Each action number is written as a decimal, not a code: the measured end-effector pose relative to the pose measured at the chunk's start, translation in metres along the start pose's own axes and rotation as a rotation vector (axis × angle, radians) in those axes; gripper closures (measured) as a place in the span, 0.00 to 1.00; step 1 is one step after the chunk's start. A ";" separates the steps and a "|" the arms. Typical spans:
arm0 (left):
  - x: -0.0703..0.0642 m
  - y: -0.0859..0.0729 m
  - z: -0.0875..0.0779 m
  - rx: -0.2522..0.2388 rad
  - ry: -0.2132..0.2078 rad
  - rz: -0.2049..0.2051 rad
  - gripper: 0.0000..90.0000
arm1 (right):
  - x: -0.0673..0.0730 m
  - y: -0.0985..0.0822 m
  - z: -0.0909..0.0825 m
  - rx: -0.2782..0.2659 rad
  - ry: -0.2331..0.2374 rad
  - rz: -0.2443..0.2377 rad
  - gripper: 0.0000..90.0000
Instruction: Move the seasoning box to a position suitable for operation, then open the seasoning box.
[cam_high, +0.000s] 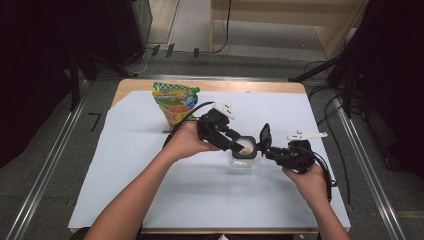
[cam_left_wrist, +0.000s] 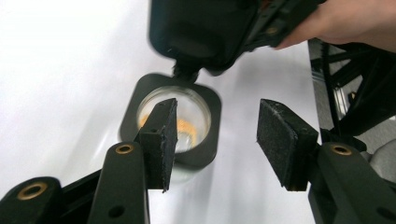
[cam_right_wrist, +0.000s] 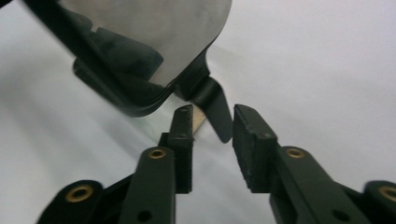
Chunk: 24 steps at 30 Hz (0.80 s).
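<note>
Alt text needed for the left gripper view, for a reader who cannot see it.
The left gripper stands open above a small clear jar with a black square rim, on a white table cover. A black flip lid stands raised behind it.

Two bare forearms enter from the bottom of the high view, no sleeves showing. Each hand carries a black skeletal gripper, the left gripper (cam_high: 239, 145) and the right gripper (cam_high: 267, 148), each topped by a pale three-cornered plate and trailing a black cable. Close up, the jaws are matte black bars with brass-ringed holes and rough dark pads (cam_left_wrist: 285, 140)
</note>
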<state>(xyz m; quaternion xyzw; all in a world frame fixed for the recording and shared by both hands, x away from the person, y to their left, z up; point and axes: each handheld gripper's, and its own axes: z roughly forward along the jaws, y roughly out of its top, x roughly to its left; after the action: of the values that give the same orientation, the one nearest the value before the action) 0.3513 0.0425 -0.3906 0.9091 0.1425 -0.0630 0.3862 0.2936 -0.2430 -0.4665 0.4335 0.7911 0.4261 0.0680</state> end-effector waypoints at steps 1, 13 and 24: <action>0.001 -0.003 -0.002 -0.008 0.008 -0.012 0.54 | 0.001 -0.001 -0.001 -0.005 0.004 0.000 0.76; 0.010 -0.035 -0.036 -0.056 0.064 -0.087 0.51 | 0.021 -0.014 -0.009 -0.049 0.036 -0.065 0.60; 0.019 -0.059 -0.060 -0.067 0.128 -0.134 0.53 | 0.023 -0.009 0.001 -0.015 0.056 -0.110 0.56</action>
<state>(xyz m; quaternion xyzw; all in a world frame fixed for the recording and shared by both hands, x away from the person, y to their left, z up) 0.3514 0.1289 -0.3939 0.8863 0.2296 -0.0258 0.4013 0.2738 -0.2278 -0.4679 0.3766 0.8122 0.4396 0.0726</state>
